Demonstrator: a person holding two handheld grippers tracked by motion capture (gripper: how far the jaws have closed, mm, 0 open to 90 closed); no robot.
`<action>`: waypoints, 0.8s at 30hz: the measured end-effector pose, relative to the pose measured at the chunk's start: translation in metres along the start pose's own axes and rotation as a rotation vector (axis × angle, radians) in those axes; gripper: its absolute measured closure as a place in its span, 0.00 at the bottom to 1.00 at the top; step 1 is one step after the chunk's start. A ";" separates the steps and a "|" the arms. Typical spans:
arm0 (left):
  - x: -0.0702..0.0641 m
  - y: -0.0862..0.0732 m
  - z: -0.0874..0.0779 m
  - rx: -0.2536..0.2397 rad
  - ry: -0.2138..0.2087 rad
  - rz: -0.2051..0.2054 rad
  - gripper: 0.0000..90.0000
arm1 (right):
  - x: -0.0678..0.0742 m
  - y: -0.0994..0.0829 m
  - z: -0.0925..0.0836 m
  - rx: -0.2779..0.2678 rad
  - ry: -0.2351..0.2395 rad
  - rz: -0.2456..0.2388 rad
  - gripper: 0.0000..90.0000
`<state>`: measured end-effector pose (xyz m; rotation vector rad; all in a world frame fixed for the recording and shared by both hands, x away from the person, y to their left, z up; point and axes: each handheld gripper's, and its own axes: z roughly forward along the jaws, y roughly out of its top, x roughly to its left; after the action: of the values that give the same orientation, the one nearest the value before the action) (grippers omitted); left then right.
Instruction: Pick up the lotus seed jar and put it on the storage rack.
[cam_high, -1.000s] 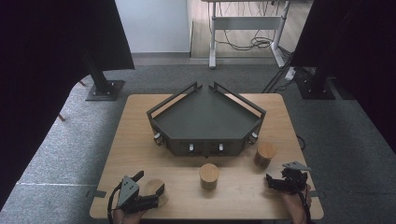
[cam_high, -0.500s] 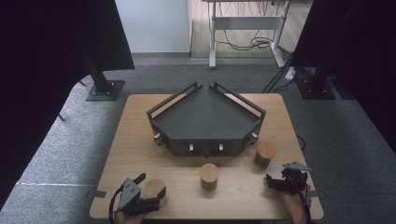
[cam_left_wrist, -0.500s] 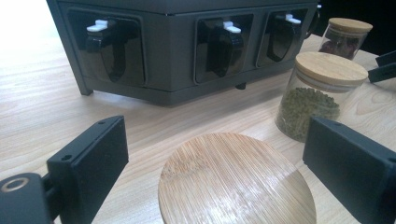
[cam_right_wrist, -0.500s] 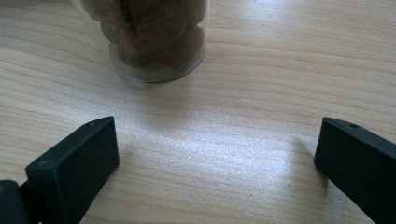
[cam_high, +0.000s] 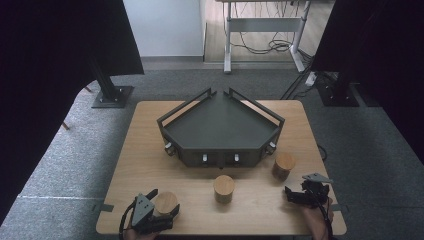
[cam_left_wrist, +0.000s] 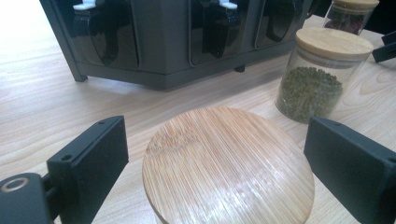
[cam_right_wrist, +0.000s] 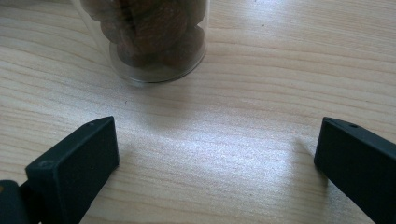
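A jar with a round bamboo lid (cam_left_wrist: 224, 168) stands near the table's front left corner (cam_high: 167, 200). My left gripper (cam_left_wrist: 215, 158) straddles it with its jaws open; a strip of table shows between the left jaw and the lid. In the high view the left gripper (cam_high: 161, 204) reaches in from the bottom edge. My right gripper (cam_right_wrist: 217, 149) is wide open over bare wood at the front right (cam_high: 292, 194), holding nothing. Just beyond it stands a glass jar of brown nuts (cam_right_wrist: 149, 37), also seen from above (cam_high: 283, 165).
A jar of green beans (cam_left_wrist: 317, 79) stands at the table's front middle (cam_high: 224, 187). Behind the jars sits a dark angular tray rack (cam_high: 220, 125), its front face (cam_left_wrist: 163, 42) carrying small white clips. Grey carpet surrounds the wooden table (cam_high: 140, 150).
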<state>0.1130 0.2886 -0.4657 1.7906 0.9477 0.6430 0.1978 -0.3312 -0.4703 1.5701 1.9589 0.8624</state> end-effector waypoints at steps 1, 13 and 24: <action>0.000 0.000 0.000 0.004 0.001 0.001 0.08 | 0.000 0.000 0.000 0.000 0.000 0.000 0.00; 0.000 0.000 0.002 0.038 -0.004 0.007 0.16 | 0.000 0.000 0.000 0.000 0.000 0.000 0.00; 0.000 0.004 0.003 0.073 -0.013 0.011 0.26 | 0.000 0.000 0.000 0.001 0.000 0.000 0.00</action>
<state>0.1168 0.2866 -0.4627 1.8634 0.9645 0.6100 0.1978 -0.3312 -0.4702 1.5708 1.9592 0.8624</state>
